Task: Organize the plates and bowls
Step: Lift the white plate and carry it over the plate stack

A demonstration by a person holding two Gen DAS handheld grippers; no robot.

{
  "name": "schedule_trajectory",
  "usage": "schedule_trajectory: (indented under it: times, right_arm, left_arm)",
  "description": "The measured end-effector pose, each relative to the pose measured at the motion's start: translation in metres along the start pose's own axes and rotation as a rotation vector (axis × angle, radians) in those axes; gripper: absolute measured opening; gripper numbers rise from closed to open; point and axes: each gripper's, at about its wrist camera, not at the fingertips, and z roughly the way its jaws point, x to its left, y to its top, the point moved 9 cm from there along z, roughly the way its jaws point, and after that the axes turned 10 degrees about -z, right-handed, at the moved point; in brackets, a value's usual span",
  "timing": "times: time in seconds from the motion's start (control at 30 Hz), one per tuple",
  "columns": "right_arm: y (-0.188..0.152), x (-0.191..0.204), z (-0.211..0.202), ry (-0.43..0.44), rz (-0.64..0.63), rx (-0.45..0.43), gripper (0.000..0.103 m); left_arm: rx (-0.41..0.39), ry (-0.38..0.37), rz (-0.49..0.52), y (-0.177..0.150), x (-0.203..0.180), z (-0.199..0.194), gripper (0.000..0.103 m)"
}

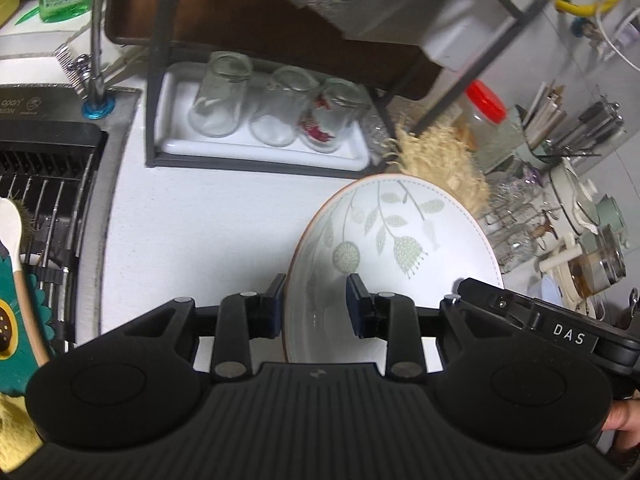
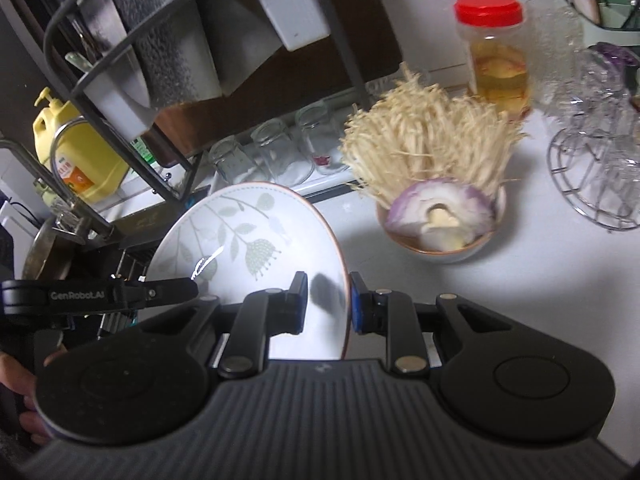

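Grippers are both straddling the leaf-patterned plate [image 1: 394, 240], tilted on edge over the counter [image 1: 192, 220]: left gripper [image 1: 316, 306] at its nine-o'clock rim, right gripper [image 2: 328, 302] at three o'clock, jaws not visibly pinching, with bare room toward eleven o'clock before the glasses [image 1: 276, 108].

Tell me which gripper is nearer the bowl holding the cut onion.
Right. The right gripper, clamped on the leaf-patterned plate's right rim, sits just beside the onion bowl. The left gripper holds the opposite rim, farther away.
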Motion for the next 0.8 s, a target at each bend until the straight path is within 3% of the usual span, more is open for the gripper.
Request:
schedule_trajectory:
  times: [0.4,0.8]
  right_arm:
    - [-0.029,-0.028,-0.053,-0.022,-0.004,-0.043,0.024]
    - [-0.062,-0.049,-0.076,-0.051,0.002,-0.056,0.024]
  left_arm:
    - [0.000,-0.021,-0.001,-0.052,-0.047,-0.010,0.035]
    - [0.011,0.037,0.034,-0.092,-0.071,-0.004,0.035]
